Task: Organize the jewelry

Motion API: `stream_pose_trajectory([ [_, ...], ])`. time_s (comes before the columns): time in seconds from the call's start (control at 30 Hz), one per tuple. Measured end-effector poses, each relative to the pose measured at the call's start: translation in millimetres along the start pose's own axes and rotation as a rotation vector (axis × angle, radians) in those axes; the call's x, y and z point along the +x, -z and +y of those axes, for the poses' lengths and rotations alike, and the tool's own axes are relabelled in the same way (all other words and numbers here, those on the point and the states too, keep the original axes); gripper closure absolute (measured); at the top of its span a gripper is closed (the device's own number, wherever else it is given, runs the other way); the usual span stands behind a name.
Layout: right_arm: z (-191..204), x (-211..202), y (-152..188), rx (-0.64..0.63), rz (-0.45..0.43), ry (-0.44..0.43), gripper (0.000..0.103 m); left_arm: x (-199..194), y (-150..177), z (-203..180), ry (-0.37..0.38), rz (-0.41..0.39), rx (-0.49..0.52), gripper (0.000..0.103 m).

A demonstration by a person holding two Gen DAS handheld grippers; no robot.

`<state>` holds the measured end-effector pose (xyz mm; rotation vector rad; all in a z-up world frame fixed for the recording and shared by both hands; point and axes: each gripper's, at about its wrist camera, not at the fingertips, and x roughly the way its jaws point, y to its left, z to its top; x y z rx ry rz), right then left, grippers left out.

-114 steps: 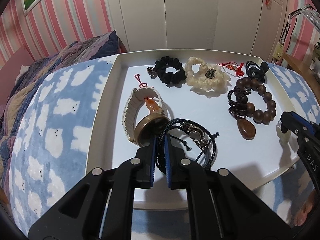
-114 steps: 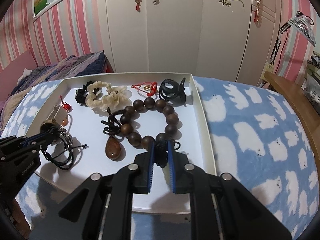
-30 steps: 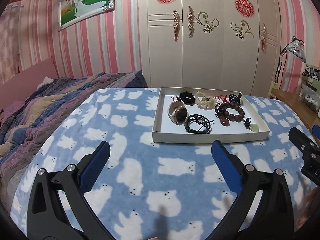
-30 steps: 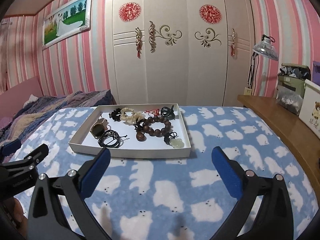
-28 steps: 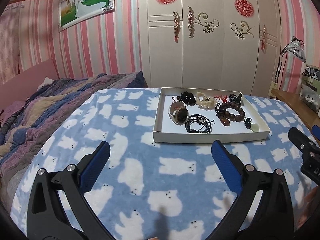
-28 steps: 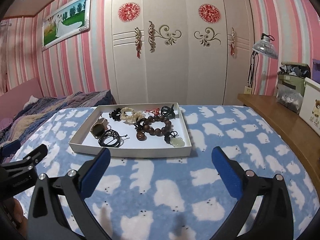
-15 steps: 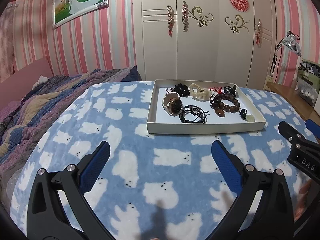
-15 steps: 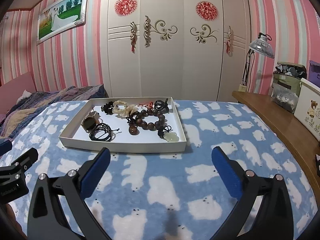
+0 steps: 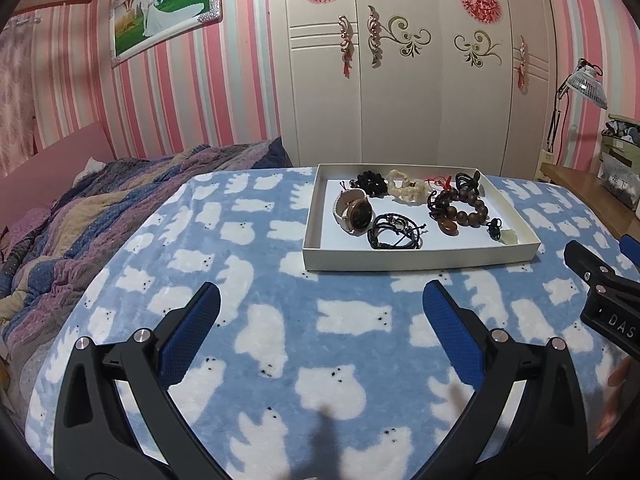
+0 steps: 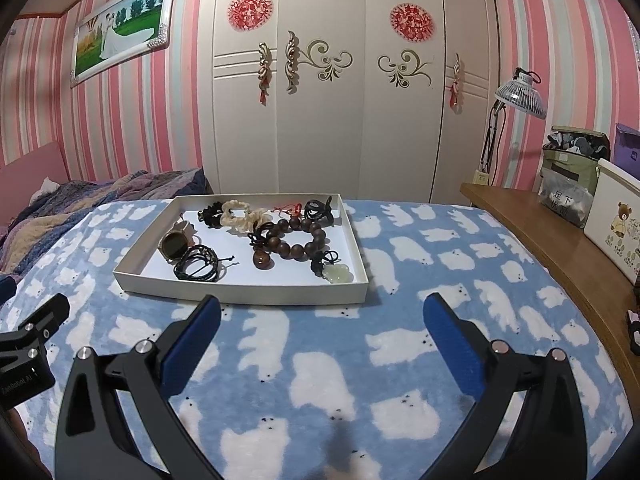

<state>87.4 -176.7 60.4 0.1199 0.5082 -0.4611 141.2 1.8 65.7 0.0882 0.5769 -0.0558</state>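
Note:
A shallow white tray (image 9: 420,258) (image 10: 240,292) lies on the bed and holds jewelry: a rose-gold watch (image 9: 356,214) (image 10: 174,245), black cord bracelets (image 9: 394,232) (image 10: 198,266), a brown bead bracelet (image 9: 460,210) (image 10: 298,236), a pale green pendant (image 9: 508,237) (image 10: 338,273), a cream scrunchie (image 9: 406,188) (image 10: 240,214) and a black scrunchie (image 9: 370,182). My left gripper (image 9: 320,300) stands open and empty, well short of the tray. My right gripper (image 10: 320,308) is also open and empty, just in front of the tray's near wall.
A blue blanket with white bears (image 9: 248,280) covers the bed, with a striped quilt (image 9: 80,208) bunched at the left. A wooden ledge (image 10: 560,248) with boxes runs along the right. A white wardrobe (image 10: 328,100) stands behind, and a lamp (image 10: 520,96).
Both grippers were shut on pieces in the tray 3.8 s ago; now both are open, empty and pulled back. Over the last second the view shifted only slightly.

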Motion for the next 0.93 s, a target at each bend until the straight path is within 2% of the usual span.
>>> stream_pose_trajectory([
  [0.93,-1.7,-0.7,0.1,-0.003,0.006,0.0,0.002,-3.0,1.4,-4.3,-0.011,-0.016,0.022,0.003],
])
